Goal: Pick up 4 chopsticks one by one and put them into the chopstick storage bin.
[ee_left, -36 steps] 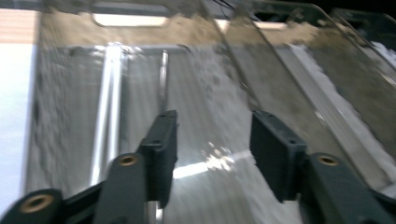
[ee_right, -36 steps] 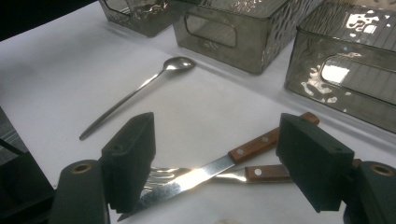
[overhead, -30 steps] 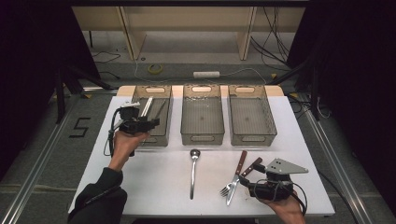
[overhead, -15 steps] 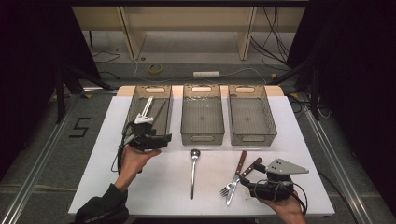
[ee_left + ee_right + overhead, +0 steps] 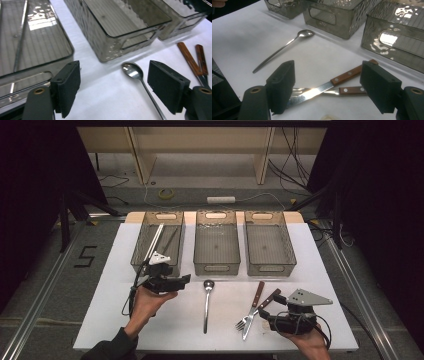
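A metal spoon [image 5: 206,306] lies on the white table [image 5: 110,295], bowl toward the bins; in the left gripper view the spoon [image 5: 136,73] sits just ahead between the jaws. My left gripper [image 5: 184,281] [image 5: 115,85] hovers open left of the spoon's bowl, holding nothing. A wooden-handled knife [image 5: 254,306] [image 5: 332,83] crosses a wooden-handled fork [image 5: 257,310] [image 5: 350,90] at the front right. My right gripper [image 5: 263,315] [image 5: 327,87] stands open beside them, its jaws either side of the knife blade without closing on it.
Three smoky clear bins stand in a row at the back: left bin [image 5: 145,251] with long thin utensils inside, middle bin [image 5: 216,267], right bin [image 5: 269,267]. The left bin's front wall [image 5: 30,75] is close to my left jaw.
My left gripper has come away from over the left bin, moving toward the front and right, down beside the spoon's bowl. The right gripper has stayed put.
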Tool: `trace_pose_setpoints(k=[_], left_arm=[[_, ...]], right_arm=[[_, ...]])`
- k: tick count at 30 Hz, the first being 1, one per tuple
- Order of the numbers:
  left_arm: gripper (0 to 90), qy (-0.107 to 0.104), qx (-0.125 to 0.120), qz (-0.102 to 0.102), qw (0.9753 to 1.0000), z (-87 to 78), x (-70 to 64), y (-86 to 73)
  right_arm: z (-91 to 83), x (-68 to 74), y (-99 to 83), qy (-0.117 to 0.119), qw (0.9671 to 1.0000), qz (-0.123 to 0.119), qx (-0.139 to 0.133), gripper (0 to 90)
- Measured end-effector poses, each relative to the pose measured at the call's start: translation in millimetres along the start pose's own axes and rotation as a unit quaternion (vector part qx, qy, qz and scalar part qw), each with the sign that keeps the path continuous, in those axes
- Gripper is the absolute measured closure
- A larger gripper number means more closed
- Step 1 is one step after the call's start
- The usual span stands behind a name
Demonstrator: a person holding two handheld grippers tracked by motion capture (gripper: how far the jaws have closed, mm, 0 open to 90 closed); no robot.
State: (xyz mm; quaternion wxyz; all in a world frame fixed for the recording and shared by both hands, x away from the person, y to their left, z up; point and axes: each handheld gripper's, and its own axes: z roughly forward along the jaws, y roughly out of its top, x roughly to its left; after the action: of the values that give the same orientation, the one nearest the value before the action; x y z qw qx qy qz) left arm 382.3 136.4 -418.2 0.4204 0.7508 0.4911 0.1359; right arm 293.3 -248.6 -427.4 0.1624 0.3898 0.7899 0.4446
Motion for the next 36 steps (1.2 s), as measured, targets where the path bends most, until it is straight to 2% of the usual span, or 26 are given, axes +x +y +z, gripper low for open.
trace_pose_setpoints(k=[3,5,9,14,17,27,30,36], left_arm=[[25.0,-0.009,0.001,-0.002,1.0000,-1.5,-4.3,-4.1],[24.6,-0.012,-0.001,0.006,0.9999,-3.0,-6.6,-6.6],[23.6,-0.032,-0.007,0.008,0.9994,-4.0,-10.1,-10.8],[23.0,-0.034,-0.001,0.016,0.9993,-4.7,-13.5,-16.2],[22.7,-0.040,-0.009,0.014,0.9991,-7.8,-13.0,-18.3],[21.3,-0.058,-0.033,0.022,0.9975,-17.7,-8.0,-23.9],[20.9,-0.062,-0.040,0.021,0.9971,-21.4,-4.5,-25.6],[20.2,-0.072,-0.057,0.030,0.9954,-27.5,-0.3,-29.7]], right_arm=[[-0.7,-2.0,0.0,-0.001,0.9999,-0.005,0.010,29.3],[-1.3,-3.9,-0.2,0.002,0.9998,-0.009,0.015,29.3],[-0.8,-6.9,-1.0,0.004,0.9995,-0.007,0.030,29.2],[-2.2,-8.3,0.3,0.006,0.9989,-0.018,0.043,29.2],[-4.2,-13.5,0.7,0.014,0.9980,-0.022,0.058,29.2],[-13.0,-22.2,2.9,0.016,0.9924,-0.047,0.112,28.9],[-12.1,-20.9,1.8,0.016,0.9885,-0.063,0.137,28.7],[-9.8,-21.4,-1.2,0.015,0.9825,-0.076,0.169,28.7]])
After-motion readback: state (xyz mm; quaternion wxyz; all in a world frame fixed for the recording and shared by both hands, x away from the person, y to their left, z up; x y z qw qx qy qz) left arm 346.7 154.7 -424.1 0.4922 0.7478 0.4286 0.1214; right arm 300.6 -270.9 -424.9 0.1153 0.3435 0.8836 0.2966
